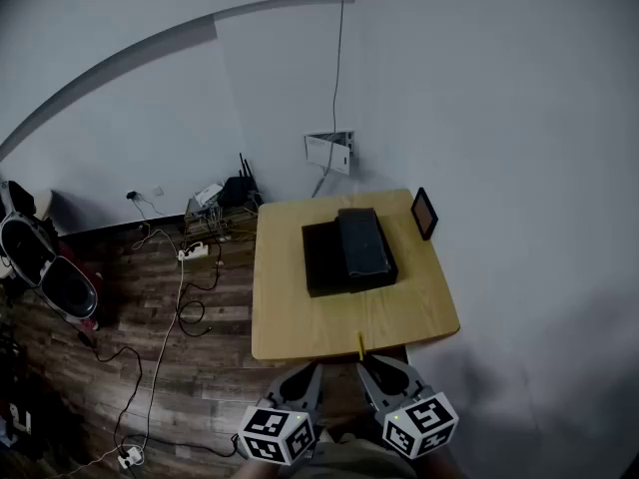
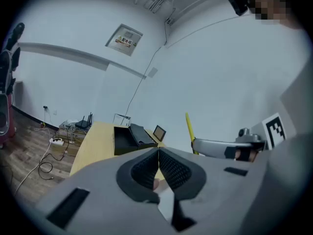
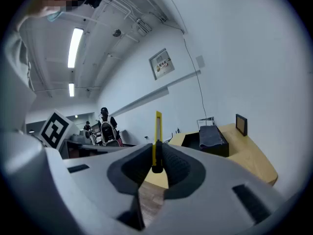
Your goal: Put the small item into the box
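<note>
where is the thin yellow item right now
The thin yellow item is clamped in the right gripper, low in the head view by the near edge of the wooden table, short of the black box.

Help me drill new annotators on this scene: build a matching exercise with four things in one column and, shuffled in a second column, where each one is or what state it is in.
Things:
1. yellow item
2. black box
3. left gripper
4. small dark frame

Places or states:
A. stands near the far right edge of the table
B. jaws together, nothing between them
C. clamped upright in the right gripper
D. lies on the middle of the table

Pairs: 1-C, 2-D, 3-B, 4-A
</note>
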